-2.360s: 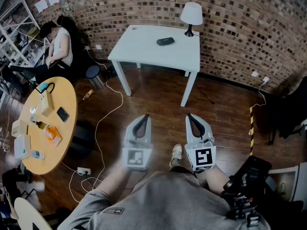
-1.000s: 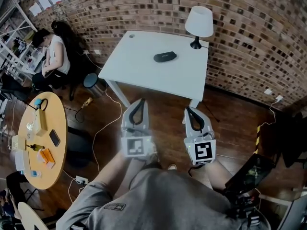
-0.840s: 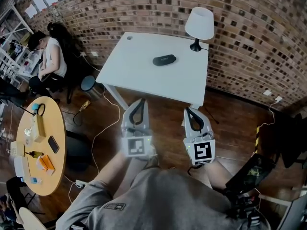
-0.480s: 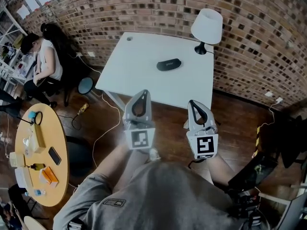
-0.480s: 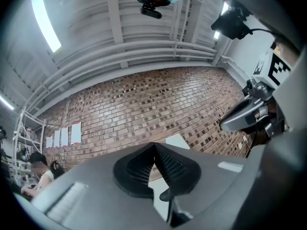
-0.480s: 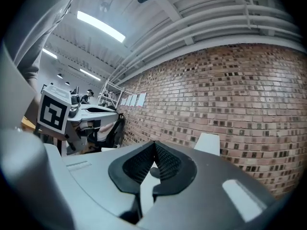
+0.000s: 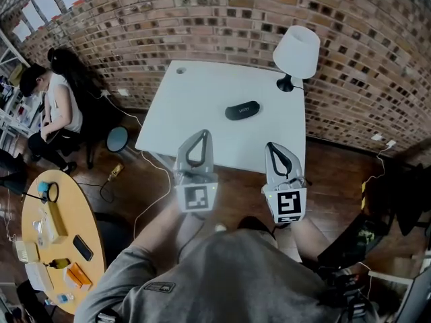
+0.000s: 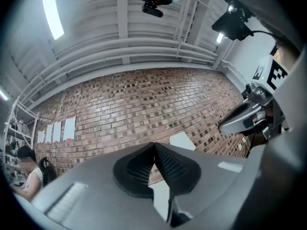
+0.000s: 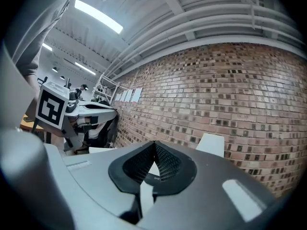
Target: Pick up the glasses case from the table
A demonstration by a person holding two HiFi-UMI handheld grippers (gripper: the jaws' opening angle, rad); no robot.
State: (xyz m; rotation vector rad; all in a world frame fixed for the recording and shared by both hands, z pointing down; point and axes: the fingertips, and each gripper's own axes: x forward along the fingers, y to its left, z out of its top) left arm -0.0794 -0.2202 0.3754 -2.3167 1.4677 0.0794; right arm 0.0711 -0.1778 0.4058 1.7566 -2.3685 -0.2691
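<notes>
The black oval glasses case (image 7: pixel 242 110) lies near the middle of the white table (image 7: pixel 202 96). A white lamp (image 7: pixel 296 49) stands at the table's far right corner. My left gripper (image 7: pixel 202 132) is over the table's near edge, shut and holding nothing. My right gripper (image 7: pixel 271 145) is level with it, also shut and holding nothing. Both are short of the case. In the left gripper view the jaws (image 8: pixel 154 145) meet, with the lamp shade (image 8: pixel 182 140) behind them. The right gripper view shows its jaws (image 9: pixel 154 145) together, the dark case (image 9: pixel 153 177) just beyond them.
A brick wall (image 7: pixel 202 25) backs the table. A person (image 7: pixel 47 106) sits at the left beside a round stool (image 7: pixel 118 138). A round wooden table (image 7: pixel 47 241) with small items is at the lower left. Cables (image 7: pixel 151 173) trail on the floor. Dark equipment (image 7: pixel 357 247) stands at the right.
Both grippers and the view have moved forward, so the white table and case are nearer and the gripper tips now overlap its near edge. The jaws stayed shut.
</notes>
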